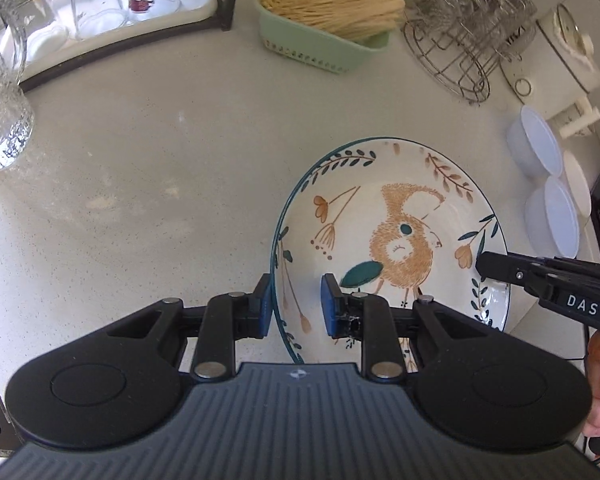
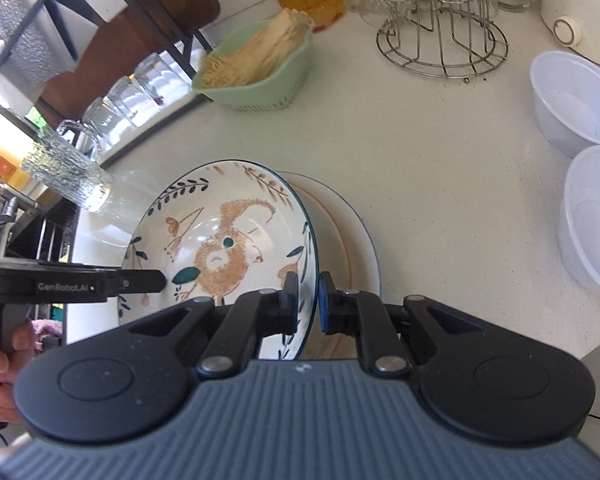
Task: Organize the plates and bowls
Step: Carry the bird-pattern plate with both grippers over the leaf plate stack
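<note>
A painted plate with a brown bird and a blue rim (image 1: pixel 396 236) lies low on the counter; it also shows in the right wrist view (image 2: pixel 224 240), lifted and tilted above a plain plate (image 2: pixel 356 248). My left gripper (image 1: pixel 296 306) straddles the painted plate's left rim with a wide gap between the pads. My right gripper (image 2: pixel 309 300) is shut on the plate's right rim; its tip also shows at the plate's right edge in the left wrist view (image 1: pixel 486 266). Two white bowls (image 2: pixel 572 104) (image 2: pixel 592 216) stand at the right.
A green basket of dry noodles (image 1: pixel 324 28) and a wire cup rack (image 1: pixel 460 40) stand at the back. A tray of upturned glasses (image 1: pixel 96 4) and a glass jug (image 1: pixel 0 120) are at the left. A white appliance (image 1: pixel 568 52) is at the far right.
</note>
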`<state>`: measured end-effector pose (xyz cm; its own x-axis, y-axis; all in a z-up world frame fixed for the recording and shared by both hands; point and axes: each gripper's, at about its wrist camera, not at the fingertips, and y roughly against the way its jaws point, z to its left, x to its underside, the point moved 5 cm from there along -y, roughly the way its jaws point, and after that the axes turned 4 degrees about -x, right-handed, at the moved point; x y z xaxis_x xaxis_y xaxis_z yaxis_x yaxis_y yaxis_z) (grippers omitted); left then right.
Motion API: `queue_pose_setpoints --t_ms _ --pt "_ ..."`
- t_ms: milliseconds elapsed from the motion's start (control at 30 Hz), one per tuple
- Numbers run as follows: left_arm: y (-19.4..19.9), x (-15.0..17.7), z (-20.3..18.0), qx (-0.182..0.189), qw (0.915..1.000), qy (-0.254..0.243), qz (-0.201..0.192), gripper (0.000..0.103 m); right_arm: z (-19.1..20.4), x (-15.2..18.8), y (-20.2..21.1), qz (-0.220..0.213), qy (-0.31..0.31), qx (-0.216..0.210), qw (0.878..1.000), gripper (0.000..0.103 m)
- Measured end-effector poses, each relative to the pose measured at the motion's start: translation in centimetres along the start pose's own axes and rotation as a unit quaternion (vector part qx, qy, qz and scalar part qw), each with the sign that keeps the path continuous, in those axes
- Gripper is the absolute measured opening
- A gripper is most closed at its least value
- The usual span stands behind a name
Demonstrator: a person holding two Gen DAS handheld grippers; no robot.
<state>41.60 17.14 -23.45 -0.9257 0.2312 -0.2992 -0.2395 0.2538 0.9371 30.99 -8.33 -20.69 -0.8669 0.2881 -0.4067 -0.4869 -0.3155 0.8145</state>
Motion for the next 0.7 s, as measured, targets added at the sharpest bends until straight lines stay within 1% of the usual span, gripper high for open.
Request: queue_pose_setpoints --t_ms 200,367,433,567,700 --pt "-0.2 0.1 -0.6 -0.023 0.9995 -0.021 -0.005 0.028 -0.2 0.3 -0.5 0.007 0.005 0.004 1.0 0.013" --pt "-0.1 0.4 -0.5 -0.029 0.9994 -0.021 0.0 0.028 -0.4 0.3 -0.7 0.002 -0.004 -0.003 1.0 0.013" --pt "0.0 0.5 -0.4 -0.026 0.9995 -0.017 0.001 0.028 -0.6 0.4 -0.7 -0.001 -0.011 -0.007 1.0 0.014" --pt "0.4 0.4 0.2 -0.005 0.9999 0.009 -0.002 0.028 -1.0 0.5 -0.4 -0.011 -0.037 -0.017 0.999 0.015" --pt "0.8 0.6 1.3 -0.005 0.9995 0.032 -0.005 0.028 -0.9 0.4 0.3 -0.023 -0.047 -0.015 0.998 0.015"
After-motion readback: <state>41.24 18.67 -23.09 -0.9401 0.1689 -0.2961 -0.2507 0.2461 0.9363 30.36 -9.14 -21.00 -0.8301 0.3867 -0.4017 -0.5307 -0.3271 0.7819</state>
